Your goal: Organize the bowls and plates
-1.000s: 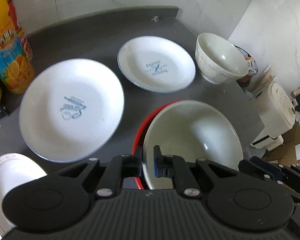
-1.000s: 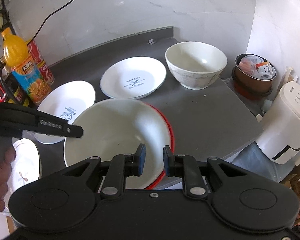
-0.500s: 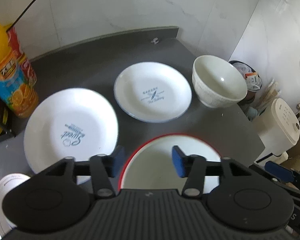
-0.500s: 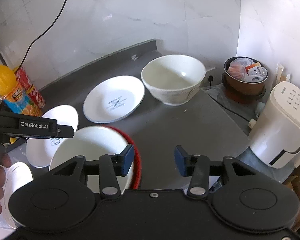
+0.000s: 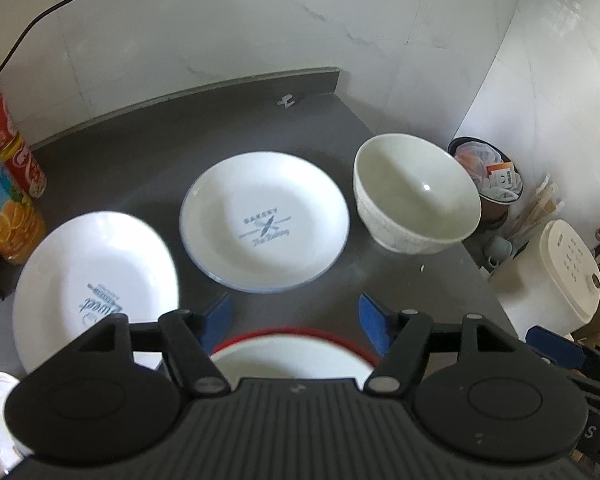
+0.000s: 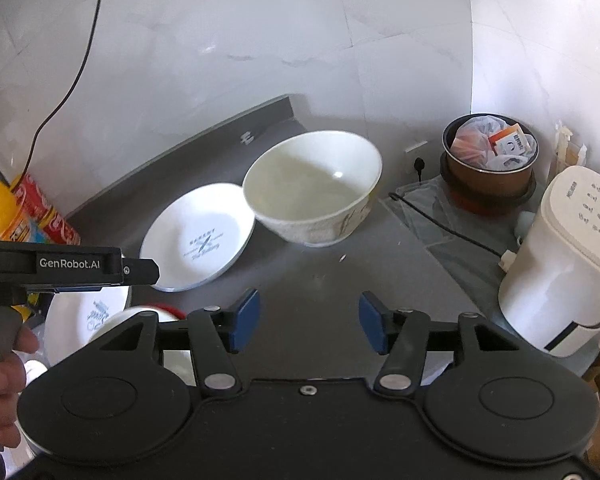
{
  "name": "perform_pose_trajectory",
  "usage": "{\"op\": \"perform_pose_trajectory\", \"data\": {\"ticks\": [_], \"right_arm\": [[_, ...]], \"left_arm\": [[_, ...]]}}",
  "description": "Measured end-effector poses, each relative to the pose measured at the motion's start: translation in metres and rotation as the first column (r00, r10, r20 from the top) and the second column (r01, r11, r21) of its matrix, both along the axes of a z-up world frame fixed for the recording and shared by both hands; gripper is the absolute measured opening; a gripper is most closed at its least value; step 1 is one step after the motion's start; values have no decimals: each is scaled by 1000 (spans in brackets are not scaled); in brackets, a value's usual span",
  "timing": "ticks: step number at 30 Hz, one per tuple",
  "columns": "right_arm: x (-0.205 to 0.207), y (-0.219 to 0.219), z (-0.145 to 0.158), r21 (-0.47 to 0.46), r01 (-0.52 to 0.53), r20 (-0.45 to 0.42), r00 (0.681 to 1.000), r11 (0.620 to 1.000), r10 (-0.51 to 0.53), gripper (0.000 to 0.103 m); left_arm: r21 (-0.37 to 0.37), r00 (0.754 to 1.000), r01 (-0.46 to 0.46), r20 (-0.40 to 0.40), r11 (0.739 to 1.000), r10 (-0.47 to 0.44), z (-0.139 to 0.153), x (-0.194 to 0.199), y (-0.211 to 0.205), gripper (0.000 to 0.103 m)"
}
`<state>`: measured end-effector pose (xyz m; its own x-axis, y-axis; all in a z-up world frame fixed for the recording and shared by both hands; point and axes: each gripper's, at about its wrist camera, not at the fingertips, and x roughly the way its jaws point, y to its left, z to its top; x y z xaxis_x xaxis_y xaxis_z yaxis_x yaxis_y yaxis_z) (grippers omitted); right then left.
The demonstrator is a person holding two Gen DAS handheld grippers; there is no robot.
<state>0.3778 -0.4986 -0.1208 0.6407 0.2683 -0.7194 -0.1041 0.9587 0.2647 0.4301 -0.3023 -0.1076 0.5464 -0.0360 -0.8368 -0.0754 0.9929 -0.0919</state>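
Reading "GenRobot.AI", the left gripper point(image 6: 140, 272) and right gripper point(image 6: 308, 322) hold jaws apart.

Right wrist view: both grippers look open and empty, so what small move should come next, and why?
Probably ease the right gripper forward toward the deep cream ceramic bowl: it stands alone ahead of the open jaws, while the red-rimmed white bowl already sits released under the left gripper.

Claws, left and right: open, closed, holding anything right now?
Left claw: open, holding nothing, above the red-rimmed bowl.
Right claw: open, holding nothing, pointed toward the cream bowl.
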Motion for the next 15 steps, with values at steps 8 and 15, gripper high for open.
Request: {"op": "perform_pose_trajectory", "data": {"ticks": [8,15], "right_arm": [[33,-22,-7,40,19,2,1000,999,-19,55],[63,-39,-16,68,43,-1,999,997,-43,52]], "left_arm": [[-5,1000,-9,10,1000,9,-5,28,-18,69],[-2,999,-22,32,1000,22,-12,53,-31,68]]}}
